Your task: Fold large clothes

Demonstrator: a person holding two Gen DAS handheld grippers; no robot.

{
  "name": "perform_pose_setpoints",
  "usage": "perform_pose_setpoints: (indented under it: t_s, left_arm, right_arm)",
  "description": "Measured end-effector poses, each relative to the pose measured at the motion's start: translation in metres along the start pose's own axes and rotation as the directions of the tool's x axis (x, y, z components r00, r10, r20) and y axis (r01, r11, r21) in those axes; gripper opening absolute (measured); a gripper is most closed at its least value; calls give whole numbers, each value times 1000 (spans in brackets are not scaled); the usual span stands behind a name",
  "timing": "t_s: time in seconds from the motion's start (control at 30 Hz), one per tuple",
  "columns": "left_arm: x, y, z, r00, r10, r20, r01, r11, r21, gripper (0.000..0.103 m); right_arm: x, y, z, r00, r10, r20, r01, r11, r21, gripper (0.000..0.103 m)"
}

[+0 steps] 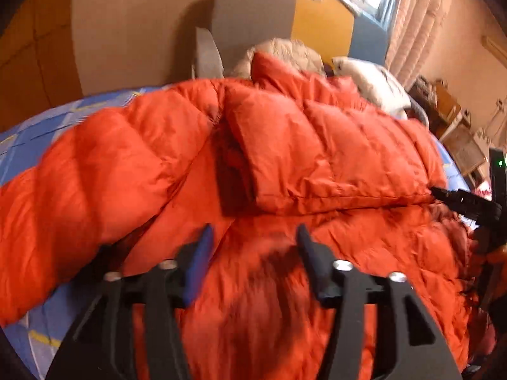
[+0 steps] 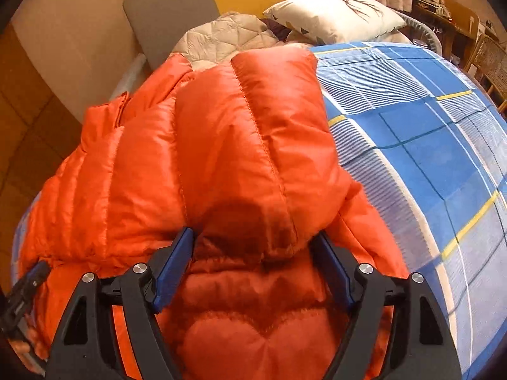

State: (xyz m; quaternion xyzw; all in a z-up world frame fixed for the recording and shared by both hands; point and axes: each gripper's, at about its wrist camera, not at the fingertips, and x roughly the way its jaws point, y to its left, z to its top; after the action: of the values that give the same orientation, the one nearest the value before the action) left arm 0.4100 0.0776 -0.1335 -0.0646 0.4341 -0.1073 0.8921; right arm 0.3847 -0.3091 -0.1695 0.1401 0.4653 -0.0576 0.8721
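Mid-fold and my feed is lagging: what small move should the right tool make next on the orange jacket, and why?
Probably close the right tool on the orange jacket. Its jaws stand open astride a puffy ridge near the fold's edge, nothing gripped. The left tool is open too, so nothing holds the jacket on the blue checked bedsheet.

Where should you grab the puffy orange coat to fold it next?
Probably the sleeve lying out over the bedsheet: pinch its thin cuff end from above, since the coat itself is too puffy for open jaws.
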Motion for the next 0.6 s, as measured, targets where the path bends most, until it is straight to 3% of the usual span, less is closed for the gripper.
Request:
perform_pose_setpoints:
  t_s: [0.23,0.4,0.6]
  left_arm:
    - [-56,26,-35,998,7,69,2,992,-125,70]
    - [-88,72,-73,992,94,82,-75,975,-207,71]
    - [-115,138,-107,985,151,81,-119,943,-310,71]
  right_arm:
    - [-35,23,-31,999,45,23,-42,995,-93,82]
    - [-50,47,-67,998,61,20,-56,976,-212,84]
    - [-63,61,-95,997,70,33,-56,949,-310,84]
